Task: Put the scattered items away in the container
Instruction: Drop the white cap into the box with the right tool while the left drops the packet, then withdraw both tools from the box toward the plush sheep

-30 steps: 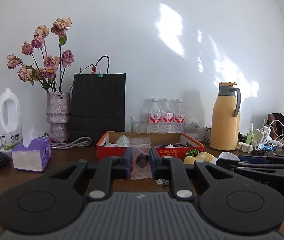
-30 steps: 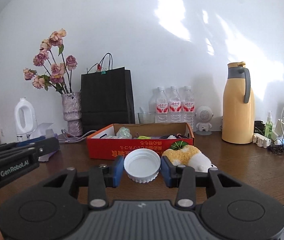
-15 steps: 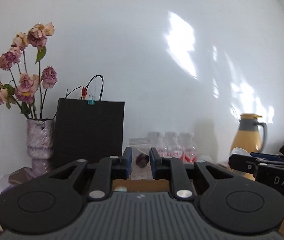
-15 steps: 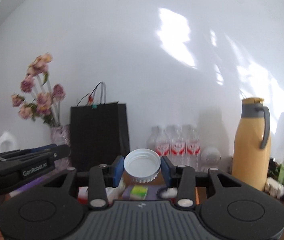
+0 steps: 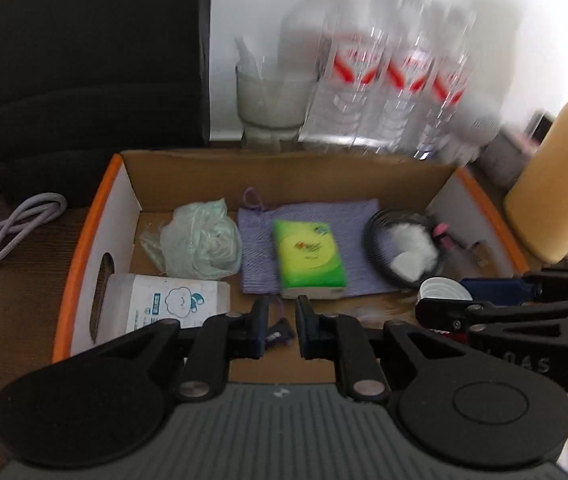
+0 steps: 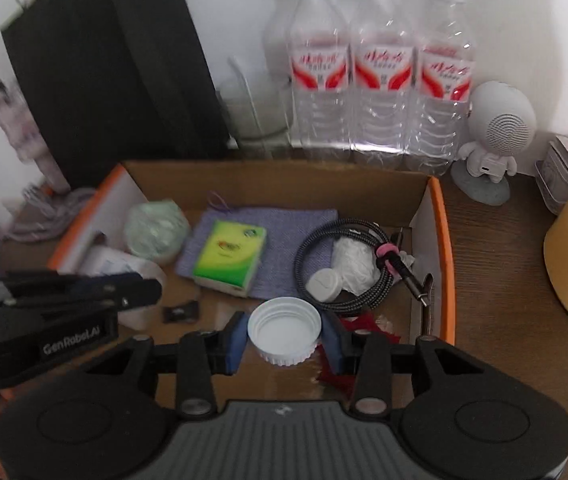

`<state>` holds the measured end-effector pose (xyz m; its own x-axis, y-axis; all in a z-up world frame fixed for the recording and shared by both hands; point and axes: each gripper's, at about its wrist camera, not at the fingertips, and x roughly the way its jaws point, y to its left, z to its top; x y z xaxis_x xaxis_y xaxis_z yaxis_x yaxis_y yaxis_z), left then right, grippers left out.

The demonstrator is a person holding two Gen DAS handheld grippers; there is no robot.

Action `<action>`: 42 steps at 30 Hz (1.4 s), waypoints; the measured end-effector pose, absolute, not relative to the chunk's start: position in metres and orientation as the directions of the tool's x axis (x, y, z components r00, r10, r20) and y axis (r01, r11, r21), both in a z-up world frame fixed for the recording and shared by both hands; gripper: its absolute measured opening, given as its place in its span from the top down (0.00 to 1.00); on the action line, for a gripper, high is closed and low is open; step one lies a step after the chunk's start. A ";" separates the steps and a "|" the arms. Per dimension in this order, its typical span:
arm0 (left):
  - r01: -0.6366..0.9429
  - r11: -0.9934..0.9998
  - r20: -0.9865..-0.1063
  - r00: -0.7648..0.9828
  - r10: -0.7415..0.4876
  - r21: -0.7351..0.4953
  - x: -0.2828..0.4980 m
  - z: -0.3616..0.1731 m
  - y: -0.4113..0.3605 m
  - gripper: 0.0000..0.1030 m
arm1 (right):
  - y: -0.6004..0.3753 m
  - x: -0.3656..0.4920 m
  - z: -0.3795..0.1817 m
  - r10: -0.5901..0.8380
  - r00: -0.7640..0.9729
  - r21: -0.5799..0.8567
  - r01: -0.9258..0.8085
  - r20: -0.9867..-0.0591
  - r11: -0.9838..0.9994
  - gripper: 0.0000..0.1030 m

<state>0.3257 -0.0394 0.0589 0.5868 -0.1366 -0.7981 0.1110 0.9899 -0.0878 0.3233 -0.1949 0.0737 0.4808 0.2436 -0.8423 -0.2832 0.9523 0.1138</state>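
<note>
The orange cardboard box (image 5: 83, 236) (image 6: 442, 240) lies open below both grippers. Inside are a green tissue pack (image 5: 310, 258) (image 6: 229, 256), a purple cloth (image 6: 284, 224), a crumpled plastic bag (image 5: 201, 240), a white wipes pack (image 5: 171, 304), a coiled black cable (image 6: 348, 260) and a small dark sachet (image 6: 181, 312). My left gripper (image 5: 282, 326) hovers over the box's front part with its jaws slightly apart and nothing between them. My right gripper (image 6: 286, 336) is shut on a white lid (image 6: 284, 330), held over the box's front right; the lid also shows in the left wrist view (image 5: 442, 290).
Behind the box stand a black paper bag (image 6: 115, 72), a glass (image 5: 271, 100), three water bottles (image 6: 380, 76) and a white robot figure (image 6: 492, 136). A yellow jug (image 5: 556, 176) stands right of the box. A grey cable (image 5: 15, 216) lies to its left.
Both grippers rose, moved forward and tilted down over the box. The clear packet that my left gripper held is gone from between its fingers. The right still holds the lid.
</note>
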 end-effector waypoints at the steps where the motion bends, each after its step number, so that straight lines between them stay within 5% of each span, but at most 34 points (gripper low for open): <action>1: 0.111 0.990 -0.800 0.584 -0.138 -0.089 0.328 0.056 -0.039 0.85 | -0.191 0.329 0.067 0.230 0.465 0.102 -0.284 -0.855 0.953 0.62; 4: 0.117 0.989 -0.808 0.572 -0.139 -0.087 0.331 0.052 -0.035 0.83 | -0.182 0.338 0.050 0.197 0.423 0.077 -0.285 -0.885 0.955 0.62; 8: 0.113 0.988 -0.815 0.560 -0.148 -0.102 0.329 0.056 -0.029 0.78 | -0.180 0.342 0.044 0.196 0.407 0.086 -0.274 -0.892 0.958 0.45; 11: 0.103 0.988 -0.814 0.560 -0.155 -0.118 0.323 0.066 -0.025 0.74 | -0.182 0.341 0.052 0.189 0.418 0.084 -0.255 -0.889 0.963 0.43; 13: 0.082 0.991 -0.805 0.577 -0.135 -0.107 0.315 0.078 -0.024 0.37 | -0.185 0.337 0.064 0.205 0.426 0.105 -0.247 -0.881 0.963 0.41; 22: 0.058 0.997 -0.742 0.666 -0.070 -0.042 0.261 0.123 -0.021 0.05 | -0.203 0.299 0.118 0.196 0.509 0.102 -0.208 -0.838 0.973 0.22; 26: 0.000 0.997 -0.457 0.889 0.033 0.072 0.192 0.126 -0.026 0.00 | -0.206 0.252 0.130 0.179 0.660 0.072 -0.186 -0.730 0.980 0.22; 28: -0.001 0.998 -0.307 0.952 0.020 0.060 0.159 0.118 -0.024 0.00 | -0.211 0.217 0.130 0.264 0.785 0.100 -0.252 -0.561 0.963 0.22; 30: -0.003 0.999 -0.245 0.969 0.011 0.033 0.139 0.111 -0.023 0.00 | -0.216 0.182 0.125 0.307 0.875 0.107 -0.289 -0.375 0.951 0.22; 32: 0.002 1.000 -0.234 0.972 0.001 0.016 0.130 0.108 -0.020 0.00 | -0.218 0.164 0.119 0.293 0.908 0.106 -0.274 -0.300 0.956 0.18; 37: 0.036 0.999 -0.266 0.964 -0.025 0.035 0.121 0.106 -0.016 0.00 | -0.226 0.148 0.117 0.261 0.910 0.093 -0.244 -0.322 0.965 0.18; 42: 0.332 0.938 -0.358 0.892 -0.276 0.103 0.100 0.061 -0.038 0.00 | -0.273 0.120 0.092 0.276 0.857 0.167 -0.224 -0.435 0.960 0.15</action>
